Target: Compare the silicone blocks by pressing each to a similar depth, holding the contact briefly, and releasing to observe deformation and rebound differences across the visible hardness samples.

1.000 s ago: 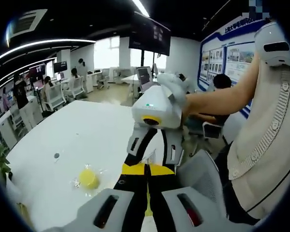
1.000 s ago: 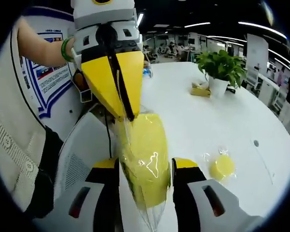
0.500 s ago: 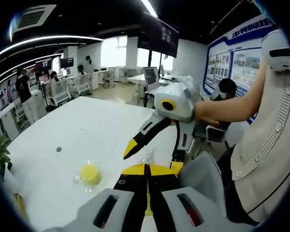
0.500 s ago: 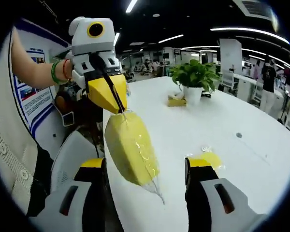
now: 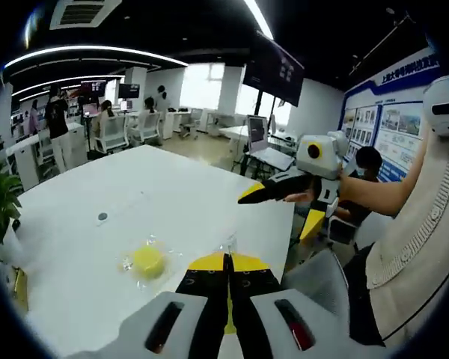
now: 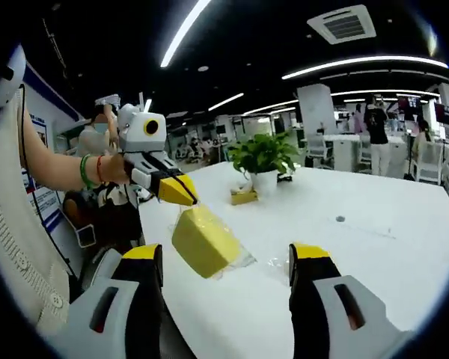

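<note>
**Bagged yellow block dangles from left fingers, right fingers wide apart**

Closest in, in the right gripper view, the right gripper (image 6: 228, 273) has its yellow-tipped fingers spread wide with nothing between them. Just beyond, the left gripper (image 6: 181, 196) comes in from the left, its fingers pinched together on the clear wrapper of a big yellow block (image 6: 204, 241), which hangs tilted below the tips, just above the near edge of the white table (image 6: 374, 247).

Over to the left gripper view: the left gripper's own fingers (image 5: 209, 273) are pressed tight together, a scrap of clear wrapper (image 5: 228, 243) poking up at the tips. Past them on the table lies a small round yellow block (image 5: 148, 262) in its own clear bag, well apart from the hanging one. Farther back on the table stands a potted plant (image 6: 263, 159) with a small yellow box (image 6: 244, 197) beside it.
</note>
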Tool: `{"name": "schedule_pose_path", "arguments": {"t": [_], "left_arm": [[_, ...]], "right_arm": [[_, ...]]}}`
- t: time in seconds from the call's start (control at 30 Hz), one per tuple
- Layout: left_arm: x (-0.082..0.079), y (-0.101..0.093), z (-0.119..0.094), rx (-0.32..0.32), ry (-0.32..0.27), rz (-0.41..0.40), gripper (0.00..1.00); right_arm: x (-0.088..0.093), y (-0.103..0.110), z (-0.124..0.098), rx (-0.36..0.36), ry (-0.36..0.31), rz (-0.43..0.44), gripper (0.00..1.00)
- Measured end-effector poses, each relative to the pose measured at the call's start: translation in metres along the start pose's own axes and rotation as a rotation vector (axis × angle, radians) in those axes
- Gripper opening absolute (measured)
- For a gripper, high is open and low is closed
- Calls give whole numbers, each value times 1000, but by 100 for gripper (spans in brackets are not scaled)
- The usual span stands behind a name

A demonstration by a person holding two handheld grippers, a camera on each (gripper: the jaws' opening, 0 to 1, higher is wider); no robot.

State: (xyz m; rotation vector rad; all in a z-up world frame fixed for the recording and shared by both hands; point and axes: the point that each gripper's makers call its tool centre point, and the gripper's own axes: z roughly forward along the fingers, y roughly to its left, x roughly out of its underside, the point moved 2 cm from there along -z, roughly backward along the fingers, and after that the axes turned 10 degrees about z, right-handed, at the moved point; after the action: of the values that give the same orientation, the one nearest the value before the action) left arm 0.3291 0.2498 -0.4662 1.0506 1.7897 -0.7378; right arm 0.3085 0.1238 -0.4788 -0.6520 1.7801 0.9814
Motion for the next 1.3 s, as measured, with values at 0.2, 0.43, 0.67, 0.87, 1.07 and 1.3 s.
{"name": "schedule_pose_path", "arguments": {"t": [0.2,0.43,0.67,0.87,1.07,1.3], "left_arm": [[10,15,-7,-47,-10,-18,0],[29,40,-15,-90,-34,-90,0],[51,69,-21,-139,-48,-159,0],[71,99,-20,-205,-63,-227,0],[97,116,-11,-208,-44,-289,0],[117,125,3,-146,-38,-380,0]], "right_arm": [[-11,6,-19,60,-102,-64,68],[2,5,-31,123,-123,-1,67],[18,12,-33,157,-129,91,71],[29,9,-36,202,-100,119,68],[37,3,-38,240,-74,145,67],[46,-3,-39,295,-55,186,65]]}}
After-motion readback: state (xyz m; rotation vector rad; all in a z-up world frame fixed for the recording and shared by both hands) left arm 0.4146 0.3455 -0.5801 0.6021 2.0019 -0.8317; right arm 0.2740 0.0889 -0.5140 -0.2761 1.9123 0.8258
